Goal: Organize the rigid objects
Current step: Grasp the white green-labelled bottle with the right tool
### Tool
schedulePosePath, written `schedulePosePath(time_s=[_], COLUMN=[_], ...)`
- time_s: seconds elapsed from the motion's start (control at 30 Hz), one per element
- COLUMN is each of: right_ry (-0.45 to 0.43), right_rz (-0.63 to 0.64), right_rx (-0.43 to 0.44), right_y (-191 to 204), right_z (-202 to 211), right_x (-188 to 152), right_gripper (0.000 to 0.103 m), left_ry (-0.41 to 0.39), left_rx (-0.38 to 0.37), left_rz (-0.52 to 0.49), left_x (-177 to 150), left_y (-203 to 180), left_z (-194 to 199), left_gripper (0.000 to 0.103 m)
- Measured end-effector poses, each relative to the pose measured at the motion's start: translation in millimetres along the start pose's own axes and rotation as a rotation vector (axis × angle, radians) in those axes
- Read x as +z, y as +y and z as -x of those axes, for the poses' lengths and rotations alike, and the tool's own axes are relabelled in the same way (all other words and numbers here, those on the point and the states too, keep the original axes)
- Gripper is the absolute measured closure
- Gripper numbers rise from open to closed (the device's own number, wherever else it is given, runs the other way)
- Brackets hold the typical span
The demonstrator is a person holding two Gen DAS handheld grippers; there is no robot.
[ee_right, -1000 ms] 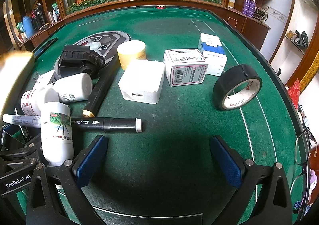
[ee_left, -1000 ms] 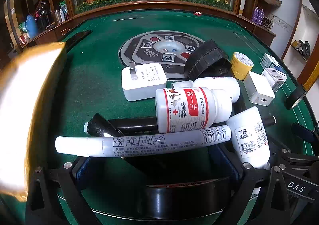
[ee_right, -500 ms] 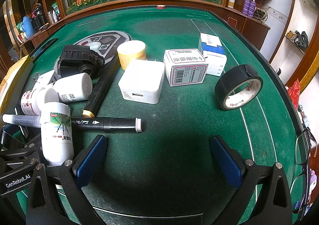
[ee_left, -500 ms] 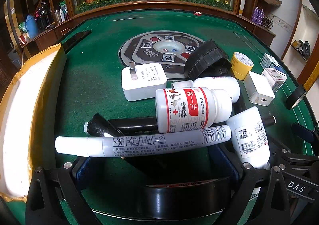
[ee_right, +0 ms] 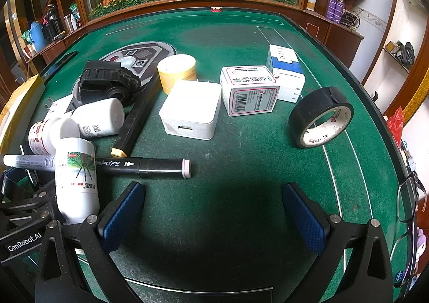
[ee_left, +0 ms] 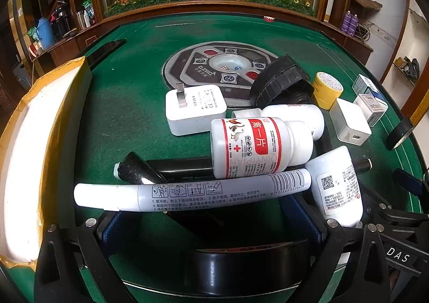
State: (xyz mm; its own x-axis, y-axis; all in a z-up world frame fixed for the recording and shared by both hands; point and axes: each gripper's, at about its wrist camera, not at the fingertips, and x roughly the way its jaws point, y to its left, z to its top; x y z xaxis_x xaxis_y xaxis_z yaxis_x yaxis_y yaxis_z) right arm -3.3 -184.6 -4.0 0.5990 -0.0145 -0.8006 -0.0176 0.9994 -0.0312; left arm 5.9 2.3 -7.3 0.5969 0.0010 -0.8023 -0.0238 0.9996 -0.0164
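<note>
Both grippers hang with jaws spread wide and grasping nothing: the left gripper (ee_left: 211, 222) faces the heap at centre frame, where a white paint marker (ee_left: 193, 191) lies crosswise just ahead of its pads, and the right gripper (ee_right: 211, 211) faces bare green worktop (ee_right: 241, 34) below a black marker pen (ee_right: 150, 166). The paint marker looks light, stiff and smooth, so it may roll or slip; I would pinch it mid-barrel. A red-labelled pill bottle (ee_left: 257, 147) leans against it and may tumble, and the cardboard box (ee_left: 34, 158) at left frame looks the likely destination.
</note>
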Motion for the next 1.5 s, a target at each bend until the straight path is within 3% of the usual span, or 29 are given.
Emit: schedulePosePath(time_s=[0.43, 0.67, 0.8, 0.93, 1.07, 1.23, 1.37, 1.5], right_ry=[0.006, 0.065, 0.003, 0.035, 0.055, -0.009, -0.045, -0.014], right_rz=[0.005, 0.093, 0.066, 0.171, 0.117, 0.135, 0.229, 0.284], right_rx=[0.008, 0.099, 0.140, 0.112, 0.199, 0.360, 0.433, 0.413], right_y=[0, -6, -16, -7, -16, -9, 22, 52], right_z=[1, 3, 6, 6, 15, 46, 61, 45], right_x=[-1, -1, -6, -10, -13, -14, -10, -3], right_gripper=[0.000, 0.000, 0.000, 0.000, 0.000, 0.000, 0.007, 0.032], left_ry=[0.038, -0.046, -0.042, -0.046, -0.061, -0.060, -0.059, -0.065], left_rx=[-0.037, -0.050, -0.115, -0.147, -0.158, -0.168, -0.162, -0.155], left_rz=[-0.045, -0.110, -0.104, -0.065, -0.024, 0.002, 0.000, -0.016], left_x=[-5, -16, -31, -50, -62, -68, -67, -66], left_y=[3, 6, 19, 44, 65, 75, 73, 68], left_z=[7, 48, 62, 71, 76, 76, 75, 78], left_gripper=[0.000, 0.001, 0.001, 0.001, 0.001, 0.001, 0.001, 0.001])
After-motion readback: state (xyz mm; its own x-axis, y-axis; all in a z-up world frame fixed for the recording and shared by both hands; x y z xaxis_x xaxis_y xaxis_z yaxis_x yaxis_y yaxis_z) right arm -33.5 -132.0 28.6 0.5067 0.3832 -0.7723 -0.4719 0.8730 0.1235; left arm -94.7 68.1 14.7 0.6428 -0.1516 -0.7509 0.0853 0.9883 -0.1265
